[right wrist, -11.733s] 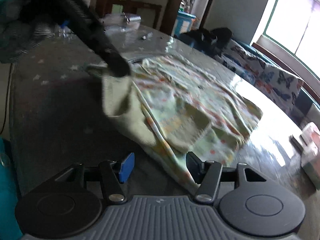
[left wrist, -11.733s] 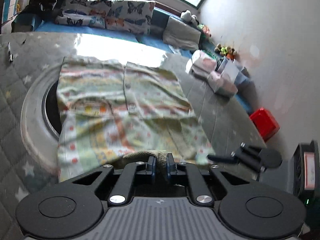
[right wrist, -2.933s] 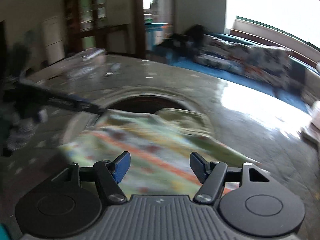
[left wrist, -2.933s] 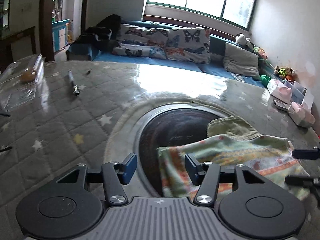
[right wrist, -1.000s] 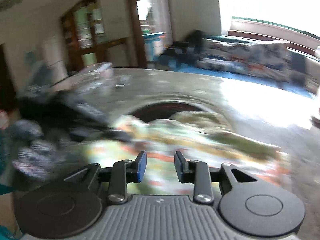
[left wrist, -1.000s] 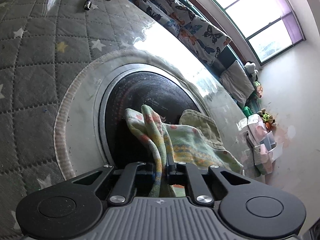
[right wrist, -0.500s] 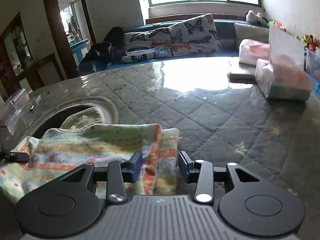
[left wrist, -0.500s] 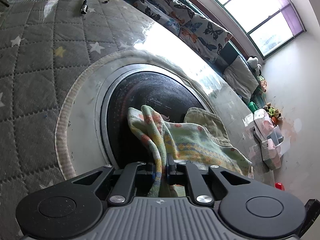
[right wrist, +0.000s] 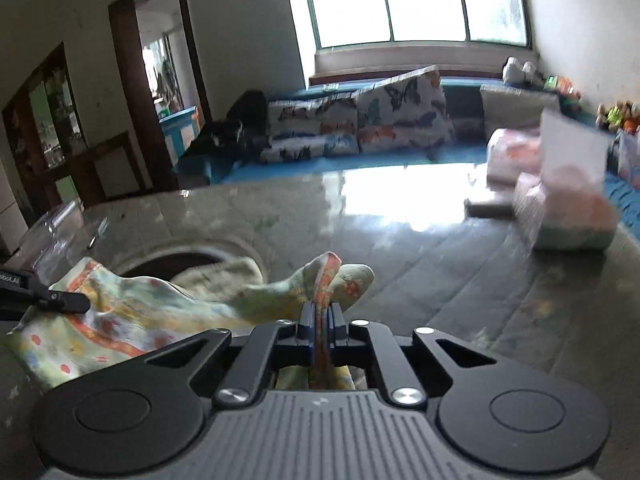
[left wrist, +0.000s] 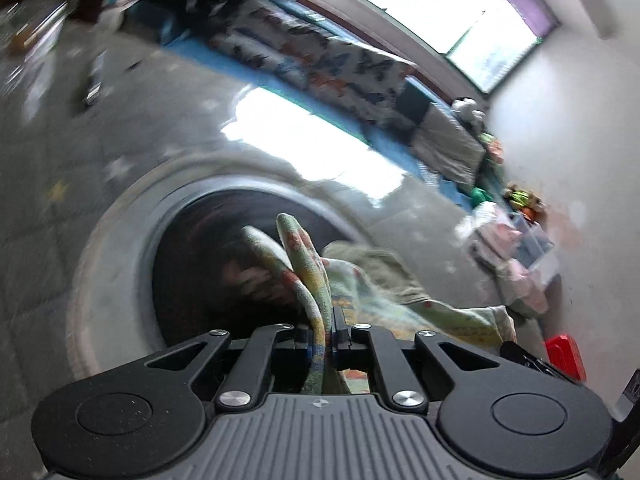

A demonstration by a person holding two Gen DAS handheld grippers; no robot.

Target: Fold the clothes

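We see the left gripper (left wrist: 322,334) clamped on a bunched edge of the patterned garment (left wrist: 304,264); the right gripper (right wrist: 321,326) pinches its other end at lower centre.

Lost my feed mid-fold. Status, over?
Left gripper shut on patterned garment. Right gripper shut on its other end. Nothing in the way.
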